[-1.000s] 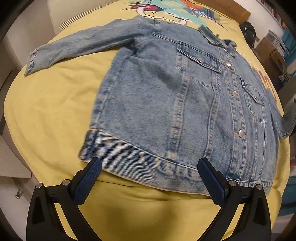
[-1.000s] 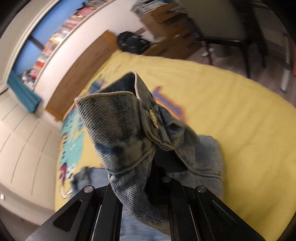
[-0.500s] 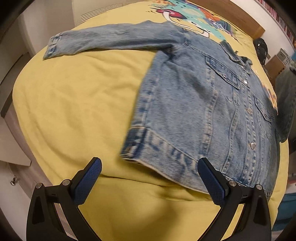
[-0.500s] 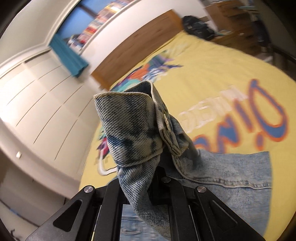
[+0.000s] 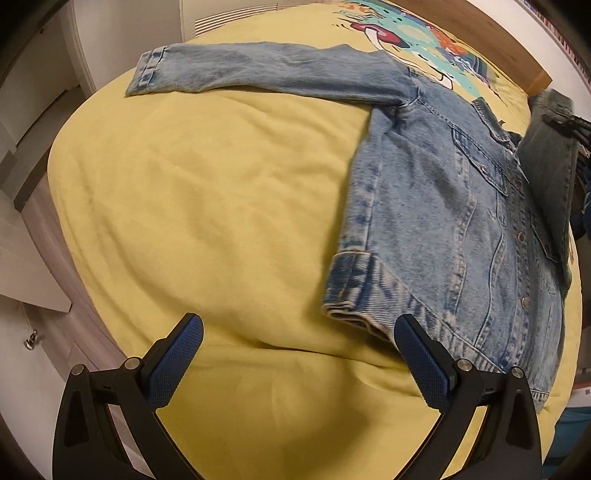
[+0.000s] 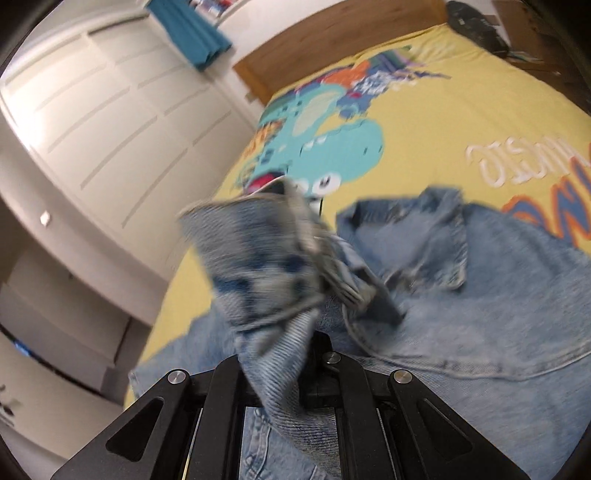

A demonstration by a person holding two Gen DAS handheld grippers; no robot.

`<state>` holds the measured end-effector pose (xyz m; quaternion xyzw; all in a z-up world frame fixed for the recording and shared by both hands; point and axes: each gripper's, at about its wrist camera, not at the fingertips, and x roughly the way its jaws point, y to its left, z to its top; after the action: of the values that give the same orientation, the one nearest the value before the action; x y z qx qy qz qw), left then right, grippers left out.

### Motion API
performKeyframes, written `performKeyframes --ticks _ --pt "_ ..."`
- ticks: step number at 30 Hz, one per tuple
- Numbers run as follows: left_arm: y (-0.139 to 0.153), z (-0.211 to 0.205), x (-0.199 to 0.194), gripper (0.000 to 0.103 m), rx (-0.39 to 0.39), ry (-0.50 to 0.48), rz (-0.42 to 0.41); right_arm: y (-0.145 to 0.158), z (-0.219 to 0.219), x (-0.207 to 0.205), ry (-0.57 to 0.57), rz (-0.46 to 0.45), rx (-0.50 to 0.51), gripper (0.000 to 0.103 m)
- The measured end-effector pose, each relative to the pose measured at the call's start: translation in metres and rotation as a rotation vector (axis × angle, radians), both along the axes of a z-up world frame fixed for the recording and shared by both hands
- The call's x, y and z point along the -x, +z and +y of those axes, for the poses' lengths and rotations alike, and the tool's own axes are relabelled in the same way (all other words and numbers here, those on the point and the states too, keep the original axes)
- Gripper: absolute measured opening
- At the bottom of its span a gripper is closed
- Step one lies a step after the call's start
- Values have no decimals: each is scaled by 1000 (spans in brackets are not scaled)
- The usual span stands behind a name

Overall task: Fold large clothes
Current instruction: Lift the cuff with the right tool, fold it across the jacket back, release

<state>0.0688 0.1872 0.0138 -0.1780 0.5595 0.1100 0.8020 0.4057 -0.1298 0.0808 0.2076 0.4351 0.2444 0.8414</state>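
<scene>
A light-blue denim jacket [image 5: 443, 206] lies front up on the yellow bed cover [image 5: 207, 206]. Its one sleeve [image 5: 258, 70] stretches out flat to the far left. My left gripper [image 5: 295, 350] is open and empty, above the bed's near edge, just left of the jacket's hem corner [image 5: 351, 291]. My right gripper [image 6: 295, 369] is shut on the other sleeve's cuff [image 6: 258, 266] and holds it lifted over the jacket's collar [image 6: 436, 236]. That raised sleeve [image 5: 550, 162] and the right gripper show at the right edge of the left wrist view.
The cover has a cartoon dinosaur print [image 6: 325, 144] near the wooden headboard [image 6: 332, 48]. White wardrobe doors [image 6: 103, 110] stand left of the bed. A dark bag [image 6: 472, 22] lies beyond the bed's far corner. The bed edge drops to furniture [image 5: 29, 258] at the left.
My right gripper has carried the cuff from the bed's side inward over the jacket's chest and collar. My left gripper has shifted left, away from the hem toward the bare cover.
</scene>
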Motion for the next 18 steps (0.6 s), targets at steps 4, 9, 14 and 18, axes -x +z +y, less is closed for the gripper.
performKeyframes --ticks 4,9,14,18 --pt "-1 1 0 102 -5 -8 11 -34 35 14 49 35 112 9" --pt "-2 2 -2 102 -10 -15 17 -78 81 32 114 90 270 10" --pt "-1 3 -3 102 -8 -14 16 -96 101 41 135 72 409 16" --pt "-1 2 -1 102 -20 -22 18 -91 113 44 167 45 474 28"
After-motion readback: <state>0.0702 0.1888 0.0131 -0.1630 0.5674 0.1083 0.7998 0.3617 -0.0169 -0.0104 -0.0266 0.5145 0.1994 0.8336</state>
